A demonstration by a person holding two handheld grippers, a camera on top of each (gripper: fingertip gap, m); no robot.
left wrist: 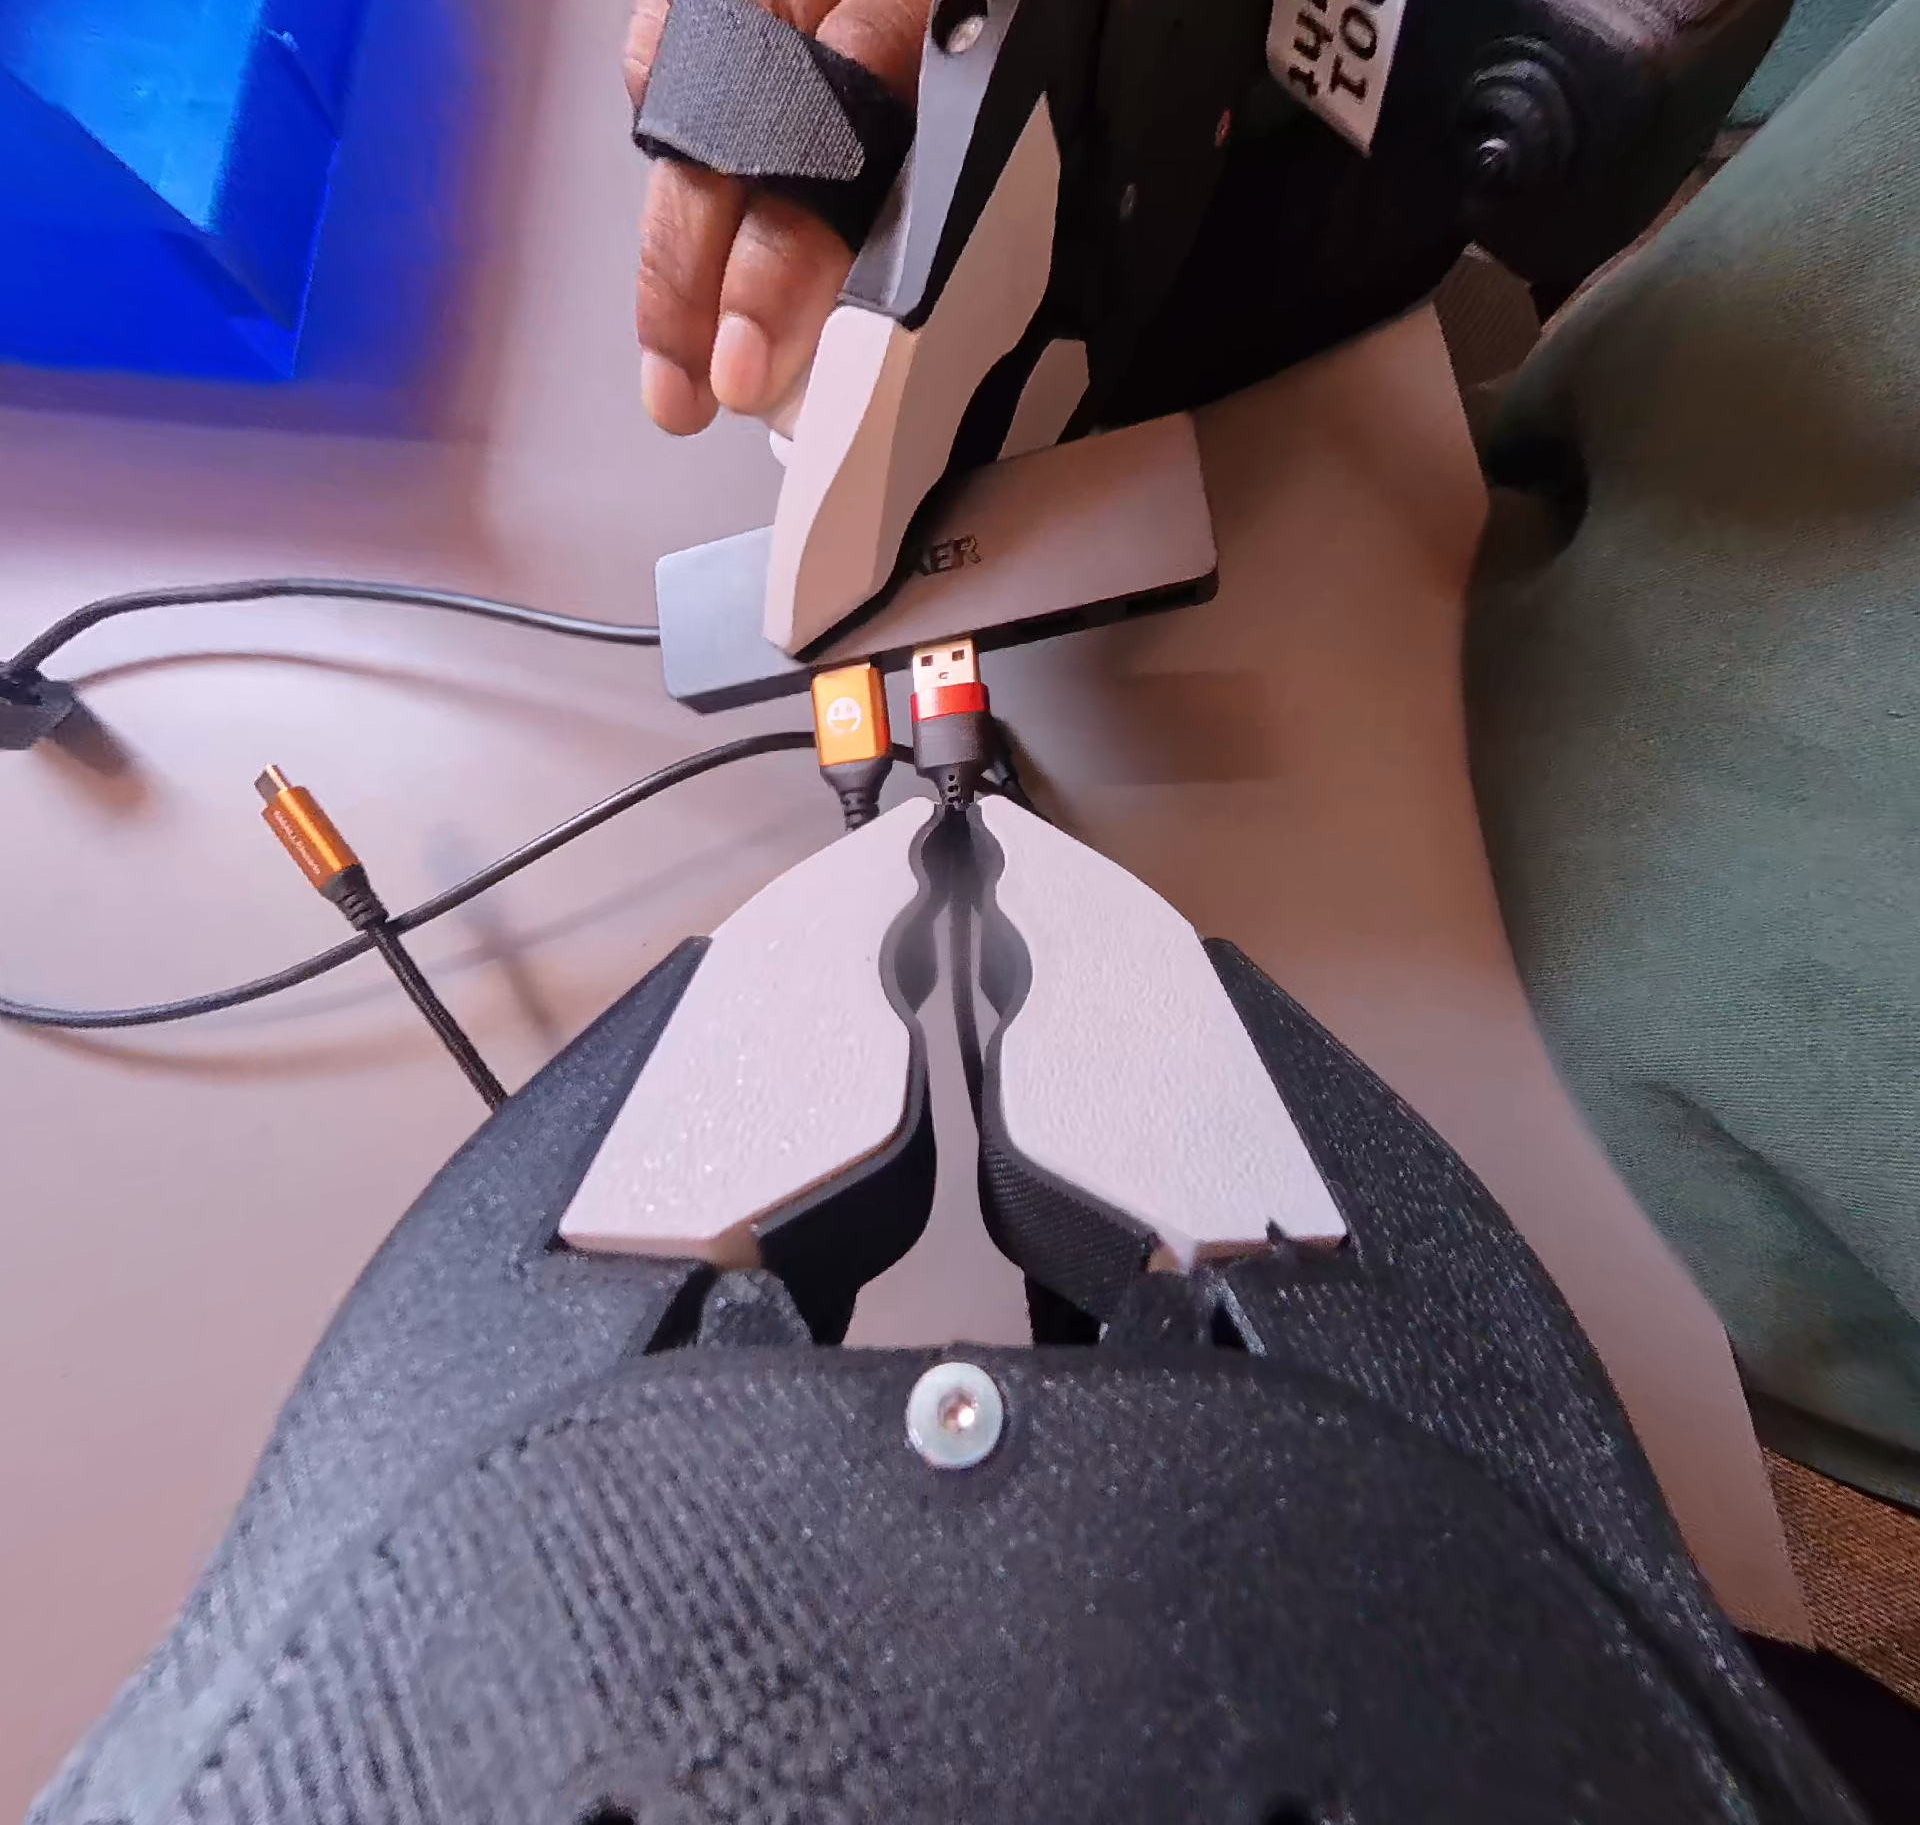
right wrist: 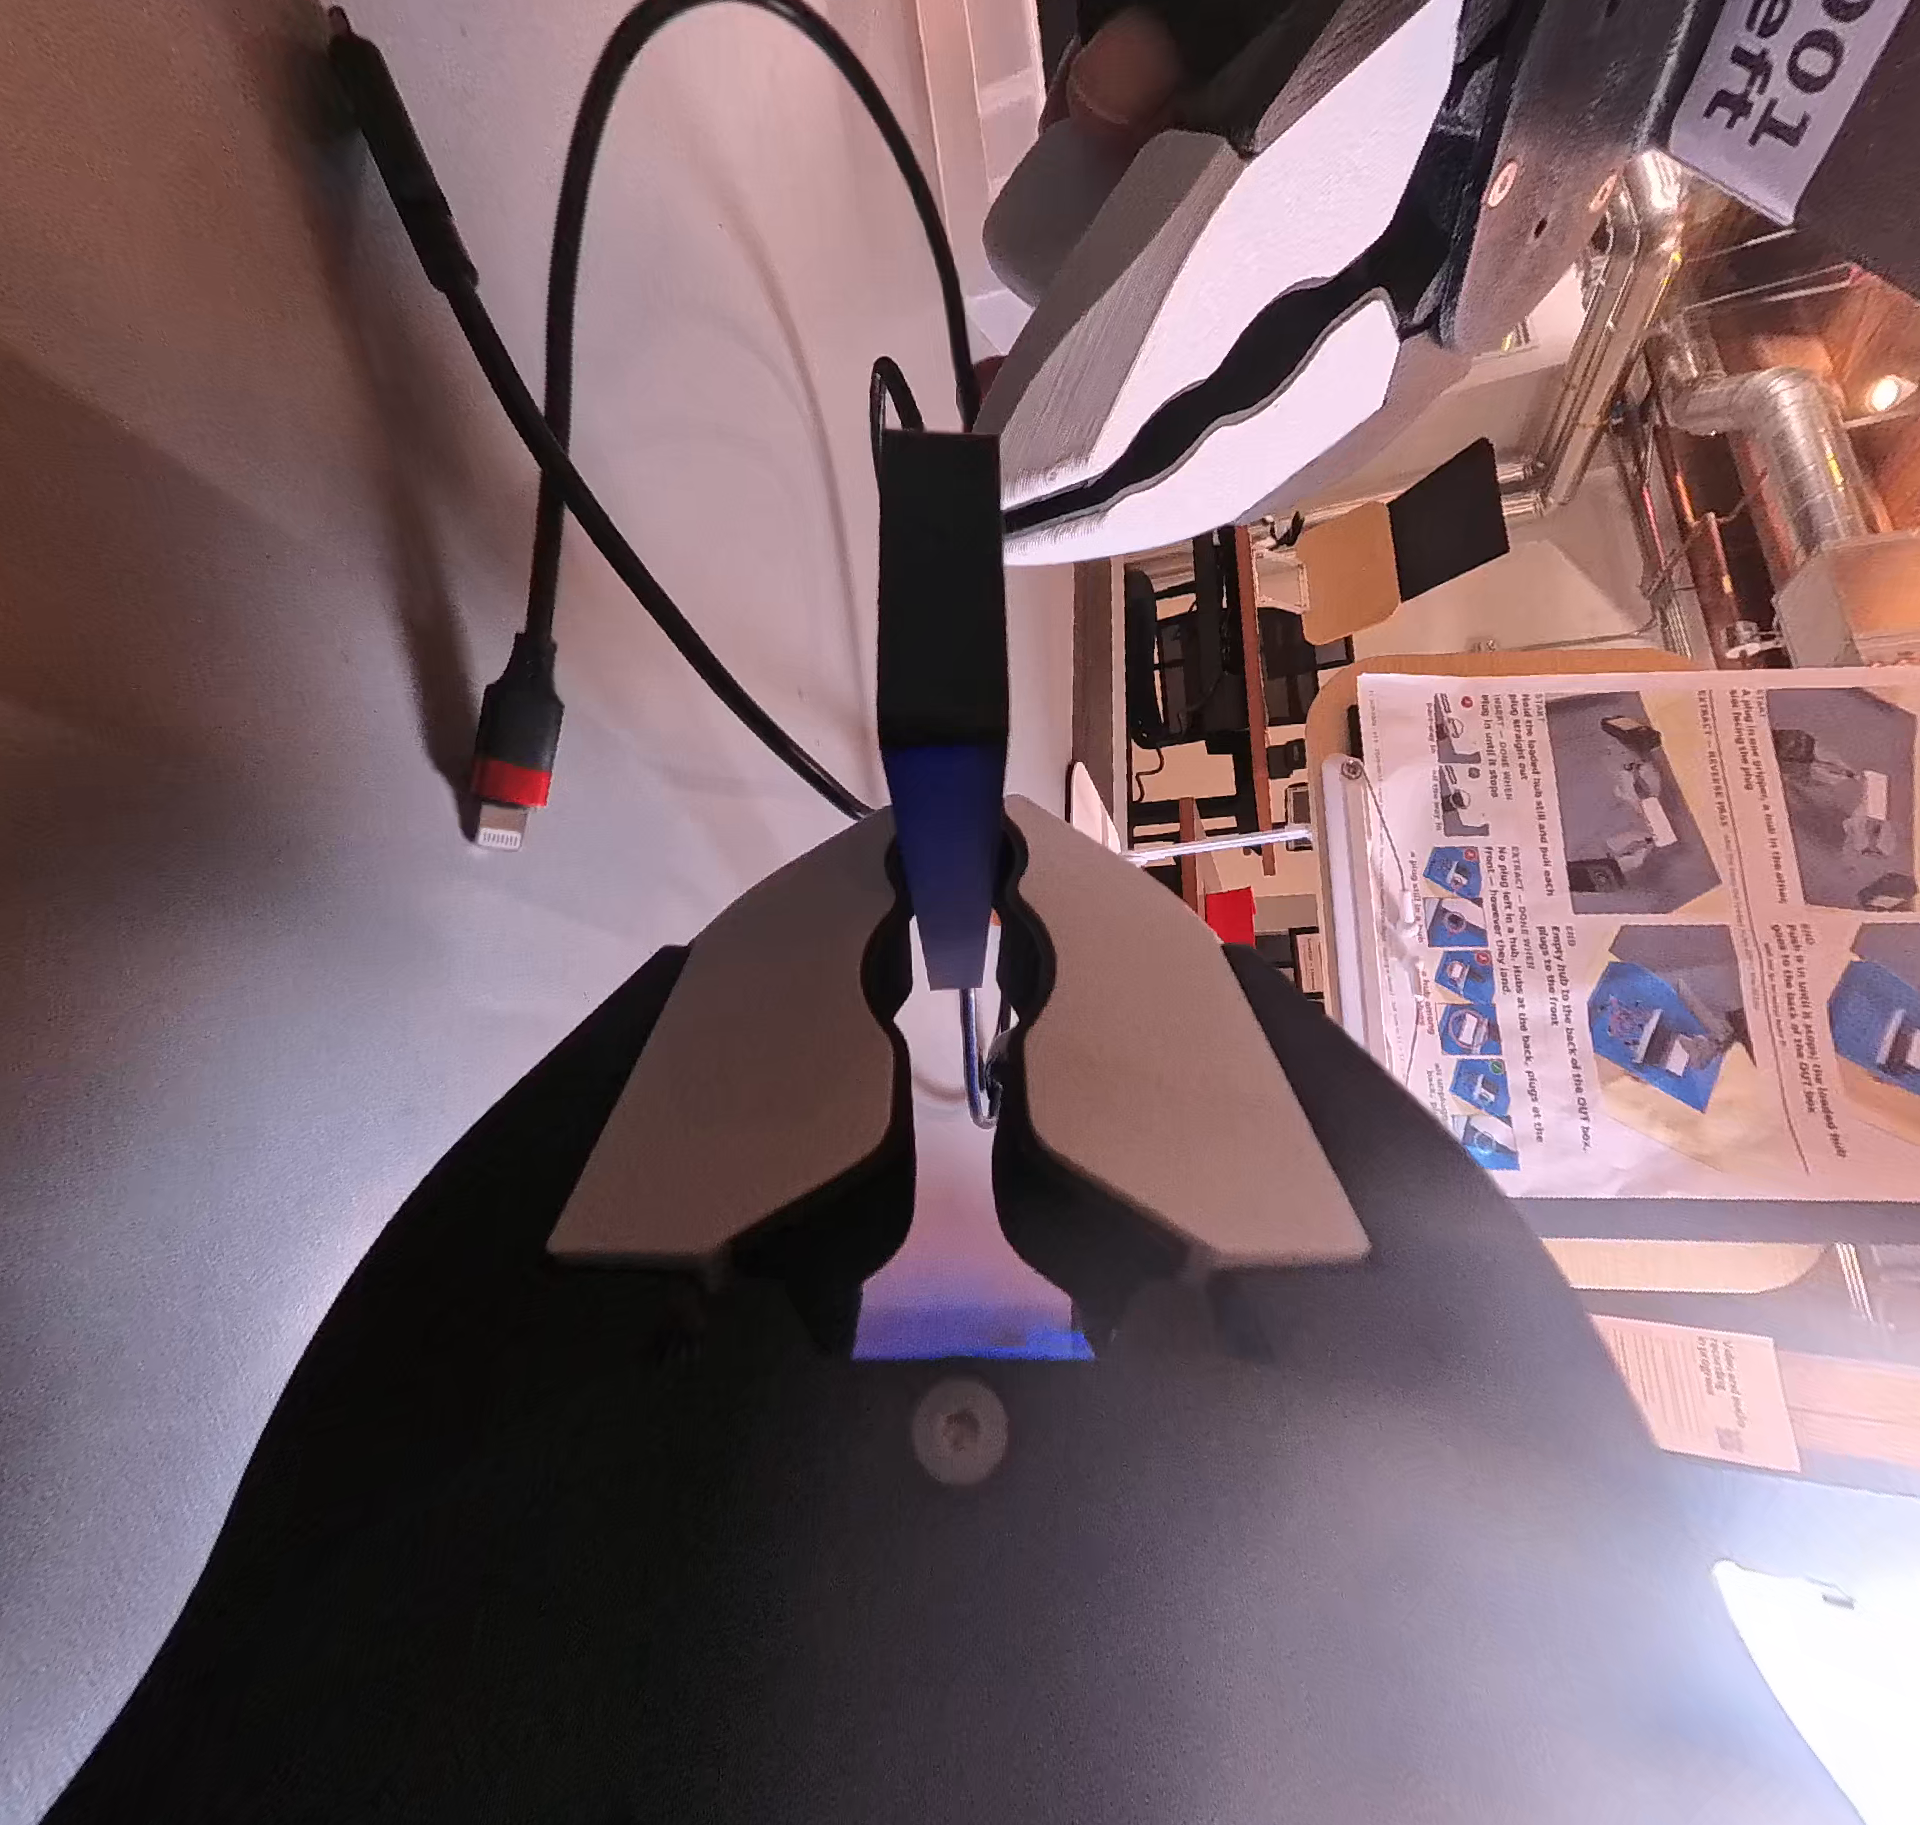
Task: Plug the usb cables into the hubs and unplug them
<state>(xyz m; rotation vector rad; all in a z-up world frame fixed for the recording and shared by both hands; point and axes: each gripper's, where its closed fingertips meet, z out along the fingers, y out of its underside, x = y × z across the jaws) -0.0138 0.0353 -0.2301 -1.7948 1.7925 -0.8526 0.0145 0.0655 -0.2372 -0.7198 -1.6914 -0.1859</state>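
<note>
Tabletop [left wrist: 312, 1256]: fingers [left wrist: 1091, 1027] pinching red-collared cable [left wrist: 961, 944].

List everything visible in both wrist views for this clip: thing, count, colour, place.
hub: 1, grey, clamped in right gripper
orange plug: 1, seated in hub
red-black USB plug: 1, at hub port, metal tip mostly showing
loose orange plug: 1, on table
red-black phone plug: 1, on table
blue box: 1, far left
instruction sheet: 1, white, right
left gripper: shut on red-black cable
right gripper: shut on hub
hand: 1, at right gripper
</note>
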